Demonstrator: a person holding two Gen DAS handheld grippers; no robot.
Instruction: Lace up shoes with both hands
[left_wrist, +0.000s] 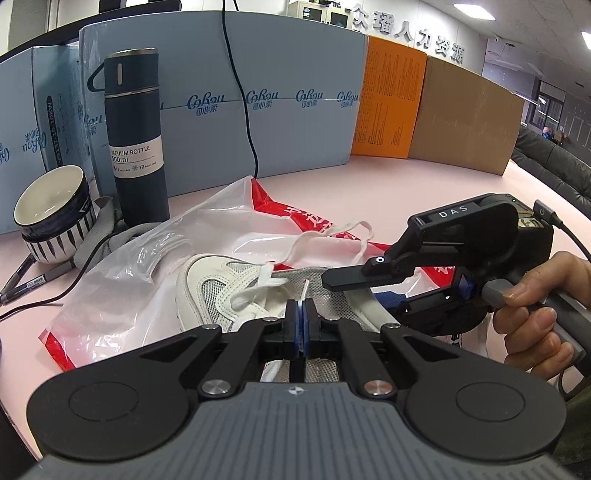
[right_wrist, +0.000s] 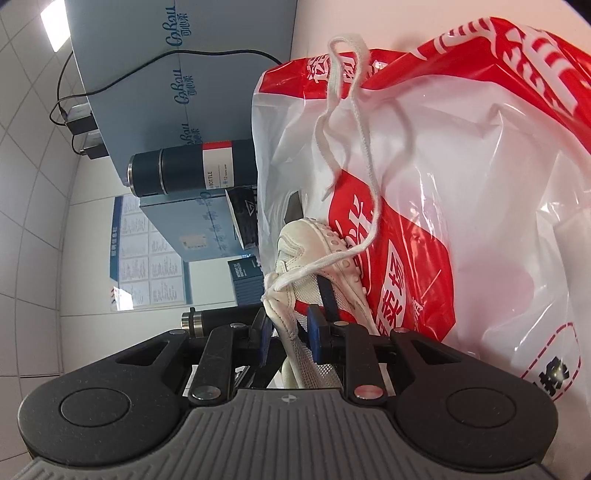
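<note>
1. At the far left of the left wrist view, a striped bowl (left_wrist: 51, 214) sits on the pink counter (left_wrist: 424, 192), with pens (left_wrist: 26, 284) lying just below it.
2. Right of the bowl stands a dark vacuum bottle (left_wrist: 136, 136), upright in front of pale blue boxes (left_wrist: 288, 103).
3. In the middle, a white shoe (left_wrist: 221, 291) lies on a red and white plastic bag (left_wrist: 155, 266). Its white lace (left_wrist: 332, 240) loops loosely over the bag toward the upper right.
4. At lower centre the left tool (left_wrist: 303, 314) is clenched, its blue pads pressed on a thin white end of lace that sticks up between them.
5. At the right edge a hand (left_wrist: 539, 314) holds the right tool (right_wrist: 288, 332), rolled onto its side.
6. In the right wrist view, turned sideways, the bottle (right_wrist: 192, 170) lies at the left. The shoe's (right_wrist: 314, 251) mesh tongue (right_wrist: 295, 321) and its stitched edge sit at centre between the right tool's blue pads, which grip it.
7. The bag (right_wrist: 480, 184) fills the right of that frame.
</note>
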